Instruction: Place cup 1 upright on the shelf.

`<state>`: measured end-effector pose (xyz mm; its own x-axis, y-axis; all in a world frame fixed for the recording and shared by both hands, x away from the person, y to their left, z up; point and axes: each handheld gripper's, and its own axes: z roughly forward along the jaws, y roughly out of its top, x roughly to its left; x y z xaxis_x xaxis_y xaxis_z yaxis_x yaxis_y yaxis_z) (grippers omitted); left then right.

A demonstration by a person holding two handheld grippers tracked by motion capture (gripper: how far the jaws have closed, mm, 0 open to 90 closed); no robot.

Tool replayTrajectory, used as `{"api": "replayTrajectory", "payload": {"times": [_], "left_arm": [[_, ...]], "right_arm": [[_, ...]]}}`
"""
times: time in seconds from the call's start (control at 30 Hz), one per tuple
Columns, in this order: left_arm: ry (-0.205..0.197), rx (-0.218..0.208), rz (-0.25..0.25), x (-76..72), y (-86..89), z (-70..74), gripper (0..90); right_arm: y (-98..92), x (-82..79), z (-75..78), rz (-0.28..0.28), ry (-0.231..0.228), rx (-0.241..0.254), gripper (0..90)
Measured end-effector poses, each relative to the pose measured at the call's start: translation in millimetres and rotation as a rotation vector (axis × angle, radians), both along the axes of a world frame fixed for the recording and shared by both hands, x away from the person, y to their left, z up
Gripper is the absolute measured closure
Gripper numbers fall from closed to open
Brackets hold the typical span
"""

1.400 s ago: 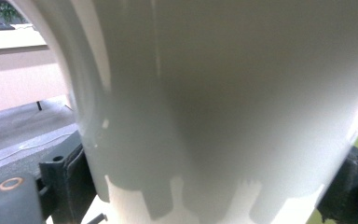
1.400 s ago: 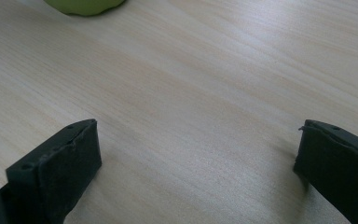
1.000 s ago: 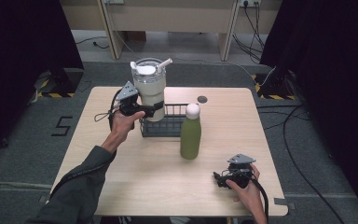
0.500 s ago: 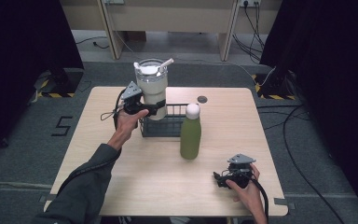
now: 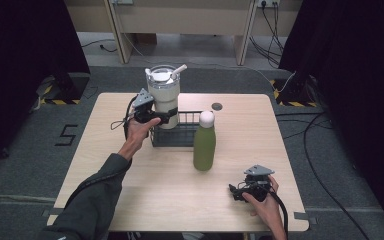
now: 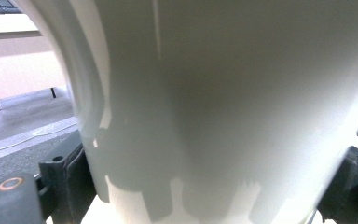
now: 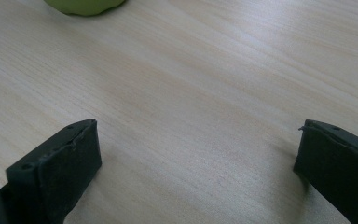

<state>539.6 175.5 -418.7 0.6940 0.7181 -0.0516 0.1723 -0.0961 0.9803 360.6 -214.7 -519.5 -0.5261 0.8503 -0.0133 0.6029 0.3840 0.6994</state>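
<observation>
The tumbler (image 5: 163, 97) is clamped by the left hand-held gripper (image 5: 166, 118) above the basket (image 5: 182, 136). The right hand-held gripper (image 5: 234, 189) is rested on the tabletop (image 5: 180, 185), jaws apart, near the bottle (image 5: 204, 142).

A green bottle (image 5: 204, 142) with a white cap stands upright on the table (image 5: 180, 200), just in front of the wire basket's (image 5: 180, 135) right corner. A small dark disc (image 5: 217, 106) lies behind the basket, near the table's far edge. Cables (image 5: 330, 150) trail across the floor right of the table.
</observation>
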Motion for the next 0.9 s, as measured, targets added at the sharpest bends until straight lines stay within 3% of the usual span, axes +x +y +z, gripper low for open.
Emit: {"api": "replayTrajectory", "payload": {"times": [0.9], "left_arm": [[0.058, 0.025, -0.001, 1.2, 1.3, -29.9, 10.4]], "right_arm": [[0.0, 0.0, 0.0, 0.000, 0.000, 0.000, 0.4]]}}
